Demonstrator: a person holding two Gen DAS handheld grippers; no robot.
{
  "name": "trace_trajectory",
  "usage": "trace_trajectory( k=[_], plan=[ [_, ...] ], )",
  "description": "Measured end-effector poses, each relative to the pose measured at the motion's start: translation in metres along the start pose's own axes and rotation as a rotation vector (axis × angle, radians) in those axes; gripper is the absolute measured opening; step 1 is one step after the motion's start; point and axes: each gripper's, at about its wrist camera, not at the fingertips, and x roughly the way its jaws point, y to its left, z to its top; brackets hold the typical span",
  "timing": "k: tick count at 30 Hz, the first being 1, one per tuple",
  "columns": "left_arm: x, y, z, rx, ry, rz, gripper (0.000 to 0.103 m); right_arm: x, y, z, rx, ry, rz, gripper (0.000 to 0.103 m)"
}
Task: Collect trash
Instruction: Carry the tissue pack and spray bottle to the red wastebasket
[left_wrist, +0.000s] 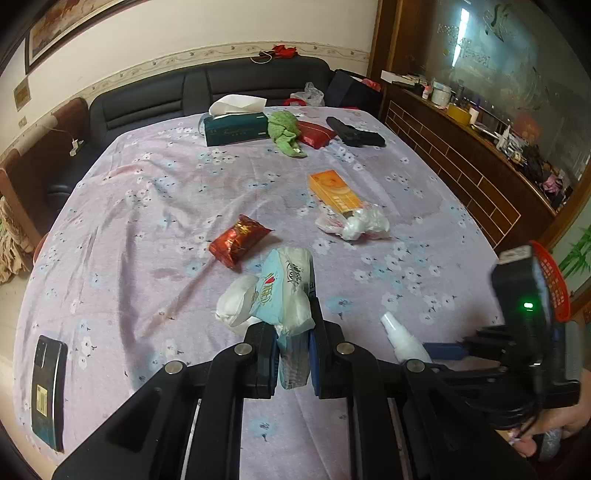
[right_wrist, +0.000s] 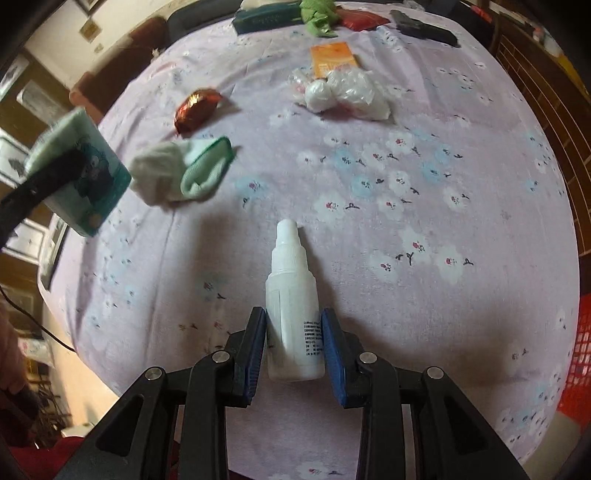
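**Both hands full over the floral surface**

Left wrist view: the left hand-held gripper (left_wrist: 293, 354) is clamped tight on a pale-blue tissue packet (left_wrist: 286, 291), lifted above the surface (left_wrist: 147, 206).

Right wrist view: the right hand-held gripper (right_wrist: 294, 332), part-closed, pinches a white spray bottle (right_wrist: 293, 302) by its body.

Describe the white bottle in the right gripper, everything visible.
The white bottle is small, of plastic by its look, with a stepped neck and a narrow cap. Small dark print runs down its side. It is held by its lower body between the blue pads of the right gripper, cap pointing away, above the flowered cloth.
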Motion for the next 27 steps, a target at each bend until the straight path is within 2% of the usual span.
trace_trajectory(
  k=[9, 17, 27],
  plan=[
    [-0.006, -0.014, -0.001, 0.003, -0.002, 0.026, 0.012, 0.005, -0.002, 0.001, -0.026, -0.017, -0.017, 0.032],
    [-0.006, -0.042, 0.006, 0.046, -0.019, -0.001, 0.012, -0.039, -0.013, -0.005, -0.046, -0.156, -0.124, 0.032],
    [-0.002, -0.084, 0.012, 0.124, -0.023, -0.049, 0.012, -0.092, -0.045, -0.017, 0.014, -0.283, -0.221, 0.032]
  ],
)
